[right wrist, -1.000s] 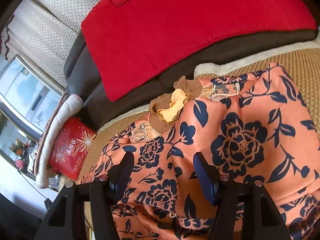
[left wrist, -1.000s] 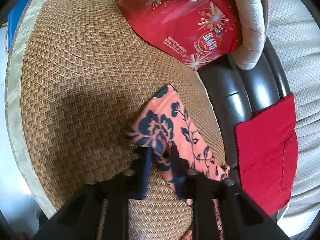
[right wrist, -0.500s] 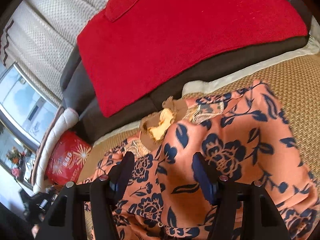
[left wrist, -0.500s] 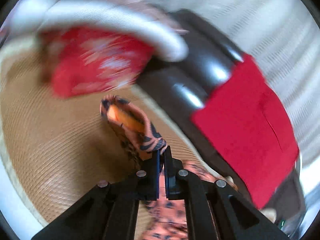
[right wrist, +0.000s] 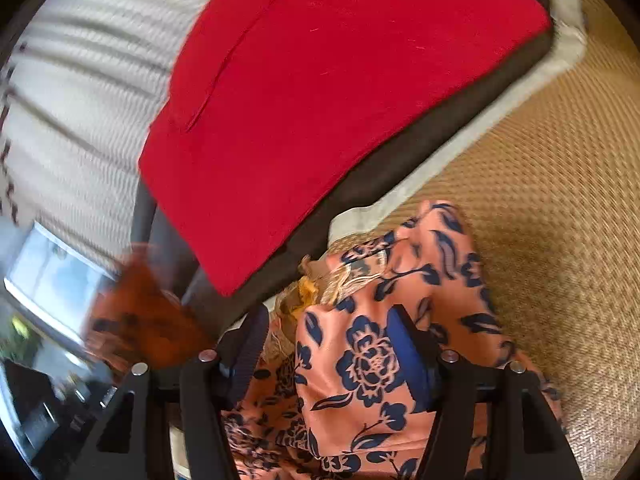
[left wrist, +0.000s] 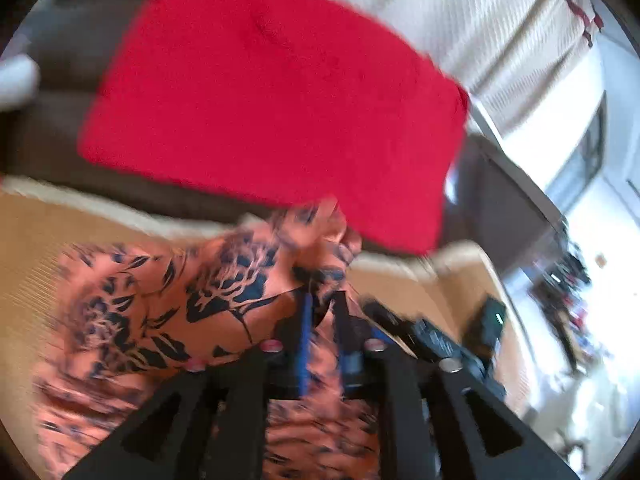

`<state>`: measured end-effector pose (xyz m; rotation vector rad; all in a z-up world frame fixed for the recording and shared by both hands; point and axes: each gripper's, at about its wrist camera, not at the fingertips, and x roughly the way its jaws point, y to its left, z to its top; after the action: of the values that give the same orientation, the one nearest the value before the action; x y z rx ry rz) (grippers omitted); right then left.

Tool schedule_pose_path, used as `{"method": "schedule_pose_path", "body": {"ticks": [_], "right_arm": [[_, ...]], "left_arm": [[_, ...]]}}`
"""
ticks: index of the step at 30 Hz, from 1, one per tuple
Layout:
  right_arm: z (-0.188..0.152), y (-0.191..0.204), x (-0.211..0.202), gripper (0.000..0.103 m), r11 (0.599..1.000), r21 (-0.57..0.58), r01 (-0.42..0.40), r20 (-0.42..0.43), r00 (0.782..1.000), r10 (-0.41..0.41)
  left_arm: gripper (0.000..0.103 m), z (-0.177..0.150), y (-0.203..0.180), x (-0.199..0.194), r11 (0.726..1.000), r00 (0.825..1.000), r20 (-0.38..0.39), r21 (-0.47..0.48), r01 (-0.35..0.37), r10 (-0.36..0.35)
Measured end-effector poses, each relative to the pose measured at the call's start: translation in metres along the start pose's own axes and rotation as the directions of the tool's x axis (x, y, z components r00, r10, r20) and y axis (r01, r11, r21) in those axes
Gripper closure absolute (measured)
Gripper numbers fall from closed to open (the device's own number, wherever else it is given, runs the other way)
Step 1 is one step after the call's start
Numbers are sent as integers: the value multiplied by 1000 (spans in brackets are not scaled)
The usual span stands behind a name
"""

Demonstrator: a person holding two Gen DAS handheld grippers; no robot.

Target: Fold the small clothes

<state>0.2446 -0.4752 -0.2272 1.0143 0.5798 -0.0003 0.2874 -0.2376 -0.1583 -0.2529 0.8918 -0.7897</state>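
The left hand-held gripper (left wrist: 320,304) points downward, its jaws narrowly apart and just opening, floral cloth (left wrist: 224,280) between them. The right hand-held gripper (right wrist: 332,336) points downward, jaws wide, straddling that cloth.

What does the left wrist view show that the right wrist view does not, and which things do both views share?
Only the left wrist view: the left gripper, its jaws just opened a little around a fold of cloth, and a cluttered bright room at right.

Only the right wrist view: the right gripper, jaws wide over the garment, and the mustard-yellow frilled neckline.

Both: the orange garment with navy flowers, the red fabric cushion, the woven straw mat.
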Motion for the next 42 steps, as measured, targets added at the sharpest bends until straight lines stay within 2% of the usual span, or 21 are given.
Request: {"method": "schedule_pose_path", "body": {"ticks": [1, 4, 6, 7, 9, 11, 14, 19, 21, 23, 24, 27, 29, 31, 33, 34, 35, 36, 37, 39, 42], "right_arm": [[3, -7, -1, 36, 999, 30, -13, -9, 1000, 13], [5, -20, 2, 28, 991, 118, -69, -57, 995, 76], [5, -24, 9, 27, 986, 145, -77, -102, 991, 92], [4, -24, 12, 27, 987, 144, -73, -117, 989, 90], [2, -22, 19, 27, 990, 129, -51, -147, 987, 70], [-2, -23, 23, 27, 992, 120, -47, -166, 984, 67], [-11, -19, 36, 27, 994, 95, -47, -202, 977, 66], [-26, -4, 65, 27, 1000, 16, 10, -238, 971, -6], [-34, 7, 73, 33, 998, -54, 29, -234, 972, -40], [-42, 25, 76, 90, 990, -140, 30, -222, 973, -62], [-45, 32, 75, 92, 985, -169, 29, -215, 974, -66], [-56, 65, 55, 97, 953, -297, 61, -118, 988, -100], [-59, 85, 30, 98, 916, -388, 104, -9, 993, -116], [-58, 100, -2, 98, 866, -463, 189, 145, 980, -137], [-49, 95, -22, 98, 857, -446, 258, 229, 959, -170], [-40, 83, -28, 98, 868, -410, 282, 234, 952, -199], [-32, 68, -29, 98, 886, -365, 287, 210, 952, -222], [-26, 52, -25, 98, 912, -317, 260, 159, 963, -219], [-23, 40, -19, 93, 935, -275, 224, 106, 974, -202], [-20, 22, -2, 93, 975, -175, 138, -18, 989, -144], [-19, 11, 23, 88, 997, -75, 27, -131, 991, -37]], "left_arm": [[66, -10, -5, 1, 1000, 1000, -9, -12, 14, -14], [45, -21, 10, -8, 999, 998, 64, -54, 9, -5], [42, -23, 24, -13, 996, 992, 107, -63, -63, 70], [42, -24, 34, -17, 990, 985, 115, -66, -123, 130], [42, -23, 53, -17, 970, 963, 116, -67, -235, 241], [42, -26, 70, -16, 948, 942, 111, -75, -309, 316], [42, -31, 103, -11, 922, 920, 87, -102, -373, 381], [42, -50, 142, -5, 883, 884, 63, -112, -455, 463], [42, -50, 152, -6, 877, 879, 56, -114, -466, 474], [42, -48, 161, -13, 881, 883, 71, -132, -453, 465], [42, -47, 163, -18, 879, 880, 78, -135, -456, 469], [42, -45, 172, -30, 863, 859, 104, -140, -486, 501], [42, -45, 174, -34, 867, 864, 109, -155, -474, 492], [42, -47, 175, -36, 877, 875, 105, -156, -455, 473], [42, -50, 172, -32, 874, 871, 93, -129, -469, 482], [42, -51, 169, -28, 870, 868, 85, -110, -480, 489], [42, -50, 166, -20, 869, 866, 80, -96, -486, 493], [42, -52, 166, -14, 869, 867, 78, -91, -486, 493], [42, -53, 166, -13, 871, 869, 78, -93, -482, 489], [42, -53, 167, -12, 874, 872, 76, -99, -476, 483], [40, -56, 170, -4, 877, 879, 33, -101, -470, 475]]}}
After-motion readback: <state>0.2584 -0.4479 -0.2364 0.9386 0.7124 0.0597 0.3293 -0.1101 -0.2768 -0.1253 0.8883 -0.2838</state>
